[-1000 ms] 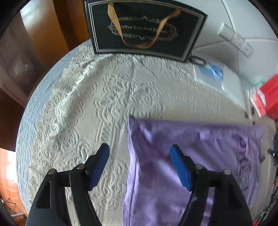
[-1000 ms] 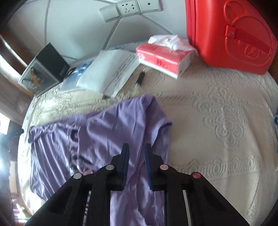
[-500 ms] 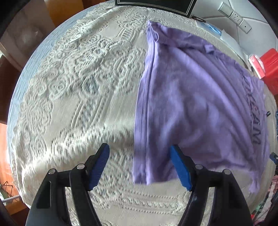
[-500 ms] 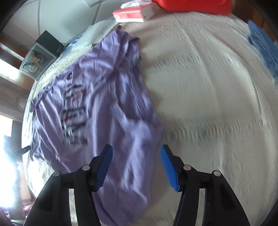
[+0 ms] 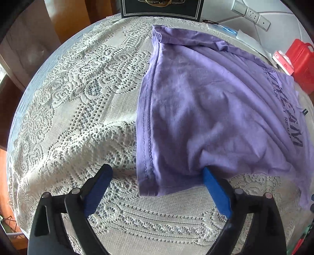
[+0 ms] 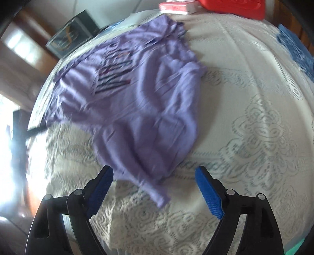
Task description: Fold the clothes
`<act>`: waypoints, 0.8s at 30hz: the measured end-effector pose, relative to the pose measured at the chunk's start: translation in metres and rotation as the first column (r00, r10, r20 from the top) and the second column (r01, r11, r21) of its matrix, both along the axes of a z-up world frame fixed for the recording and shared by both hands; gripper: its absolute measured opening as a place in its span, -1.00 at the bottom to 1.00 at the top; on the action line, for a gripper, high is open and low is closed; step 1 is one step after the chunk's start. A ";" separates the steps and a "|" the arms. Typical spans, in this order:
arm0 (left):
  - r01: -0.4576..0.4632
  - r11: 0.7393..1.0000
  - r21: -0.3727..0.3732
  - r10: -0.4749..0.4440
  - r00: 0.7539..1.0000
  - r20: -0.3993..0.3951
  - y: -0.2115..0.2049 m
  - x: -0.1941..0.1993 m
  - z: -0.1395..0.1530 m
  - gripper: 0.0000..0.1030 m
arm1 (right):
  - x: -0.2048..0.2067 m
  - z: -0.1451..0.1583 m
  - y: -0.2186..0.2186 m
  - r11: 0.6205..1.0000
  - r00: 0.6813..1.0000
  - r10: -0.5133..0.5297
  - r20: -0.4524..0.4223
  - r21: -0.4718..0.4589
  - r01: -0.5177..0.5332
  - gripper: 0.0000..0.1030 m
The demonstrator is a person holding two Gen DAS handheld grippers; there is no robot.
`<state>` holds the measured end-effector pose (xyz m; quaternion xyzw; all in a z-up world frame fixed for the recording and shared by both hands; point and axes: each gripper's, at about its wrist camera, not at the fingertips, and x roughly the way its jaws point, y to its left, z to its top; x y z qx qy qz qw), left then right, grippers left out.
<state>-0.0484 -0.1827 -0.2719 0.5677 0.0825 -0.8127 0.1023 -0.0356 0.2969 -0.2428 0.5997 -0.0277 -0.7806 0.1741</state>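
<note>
Lying rumpled on lace tablecloth (image 5: 78, 109), purple T-shirt (image 5: 206, 109) shows dark lettering.

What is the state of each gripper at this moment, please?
Left gripper: jaws opening, gripping nothing; purple shirt corner between them.
Right gripper: jaws opening, holding nothing; shirt edge between them.

We see right wrist view smeared by motion: print on purple shirt (image 6: 141, 102) unreadable there. Black gift bag (image 5: 161, 8) cut by top edge in left wrist view. Red case (image 5: 300, 60) partly cropped. Blue cloth (image 6: 294, 49) clipped by lens rim.
</note>
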 end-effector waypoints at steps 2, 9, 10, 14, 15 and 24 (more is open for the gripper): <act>0.016 1.000 -0.001 -0.016 1.000 -0.016 0.003 0.003 0.006 0.34 | 0.010 -0.009 -0.018 0.997 0.998 0.062 -0.029 0.055 -0.060 0.71; -0.011 1.000 0.027 0.012 0.999 -0.040 -0.001 0.018 0.032 -0.83 | 0.001 0.002 -0.040 0.988 0.985 0.080 -0.156 0.141 -0.058 -0.85; -0.014 0.999 0.032 0.016 0.999 -0.041 -0.004 0.026 0.037 -0.83 | 0.002 0.012 -0.039 0.990 0.981 0.079 -0.175 0.131 -0.056 -0.85; -0.014 0.999 0.039 0.015 1.000 -0.018 -0.009 0.056 0.044 -0.83 | 0.024 0.038 -0.031 0.989 0.979 0.118 -0.164 0.105 -0.101 -0.86; -0.015 0.999 0.037 0.015 1.000 -0.004 -0.014 0.060 0.040 -0.83 | 0.031 0.039 -0.030 0.988 0.981 0.130 -0.143 0.098 -0.116 -0.86; -0.019 0.998 0.059 0.012 0.994 0.111 -0.025 0.078 0.037 -0.67 | 0.050 0.016 -0.006 0.987 0.991 0.125 0.046 0.097 -0.129 -0.50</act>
